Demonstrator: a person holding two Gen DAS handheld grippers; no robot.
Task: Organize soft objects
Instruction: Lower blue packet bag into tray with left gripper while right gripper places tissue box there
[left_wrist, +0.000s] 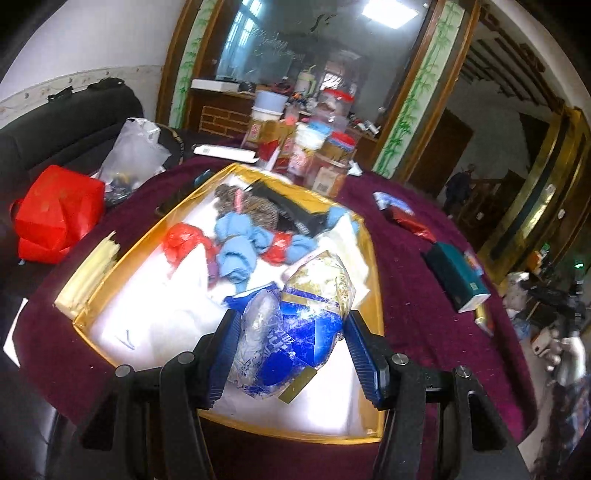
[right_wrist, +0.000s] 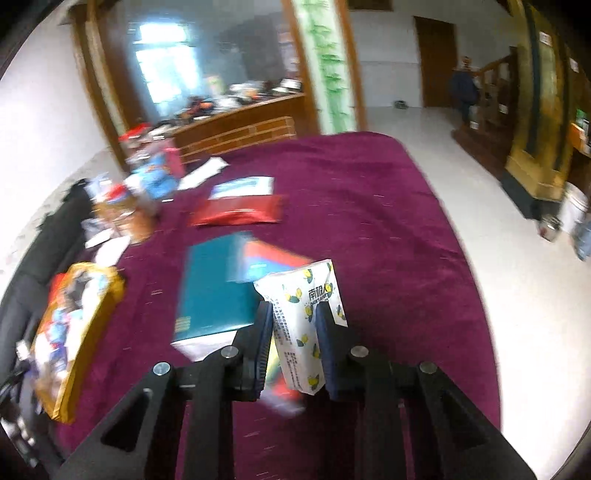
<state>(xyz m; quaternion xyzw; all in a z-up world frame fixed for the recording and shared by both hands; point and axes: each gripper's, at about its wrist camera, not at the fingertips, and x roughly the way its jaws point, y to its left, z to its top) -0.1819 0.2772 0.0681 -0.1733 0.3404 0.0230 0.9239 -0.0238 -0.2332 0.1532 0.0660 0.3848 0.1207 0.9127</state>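
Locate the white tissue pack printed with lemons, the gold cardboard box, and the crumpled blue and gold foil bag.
white tissue pack (right_wrist: 301, 295), right wrist view, its printed front.
gold cardboard box (left_wrist: 365, 236), left wrist view, its right wall.
blue and gold foil bag (left_wrist: 295, 332), left wrist view, its blue middle.

From my left wrist view, the gold box (left_wrist: 373, 295) has open white floor at lower left; socks and bags crowd its upper half. In my right wrist view, the counter (right_wrist: 369, 221) is bare cloth across the right, while the teal box (right_wrist: 214, 291) and red packet (right_wrist: 236, 212) block the left.
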